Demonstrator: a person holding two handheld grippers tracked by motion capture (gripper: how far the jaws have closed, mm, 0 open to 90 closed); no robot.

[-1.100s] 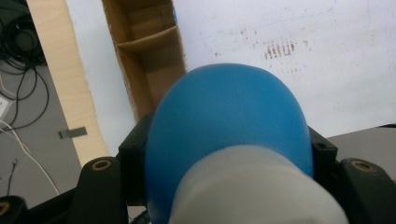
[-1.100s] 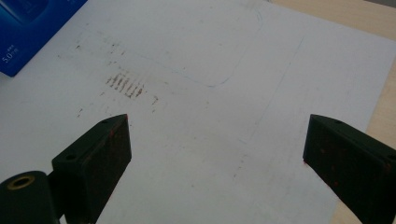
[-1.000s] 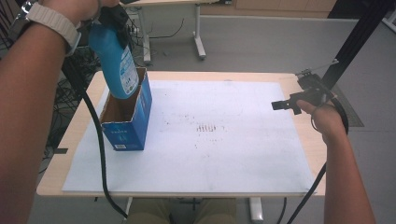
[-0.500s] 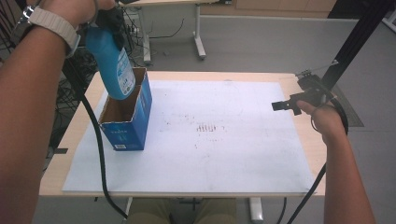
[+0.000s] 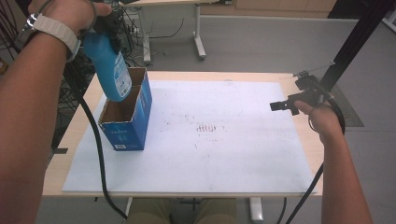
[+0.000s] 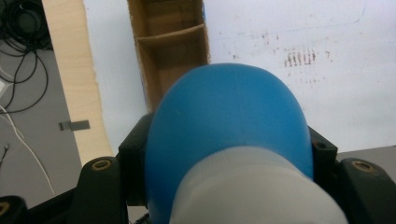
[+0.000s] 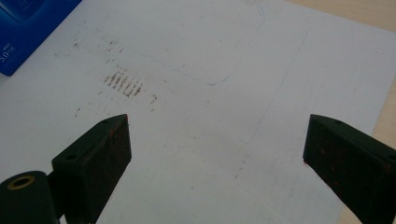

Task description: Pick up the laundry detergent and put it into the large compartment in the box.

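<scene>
- Between your left gripper's jaws, you are pinching a blue plastic bottle above the open blue cardboard box.
- Your right gripper's jaws are spreading wide over white paper.

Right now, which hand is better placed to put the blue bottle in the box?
Left. Its tongs already grip the blue bottle right above the open box. The right tongs are open, holding nothing, far across the table.

In the high view, a box stands on a sheet at centre left, with a bottle above its far compartment. The stain marks lie mid-frame, right of the box. The sheet covers the table.
</scene>
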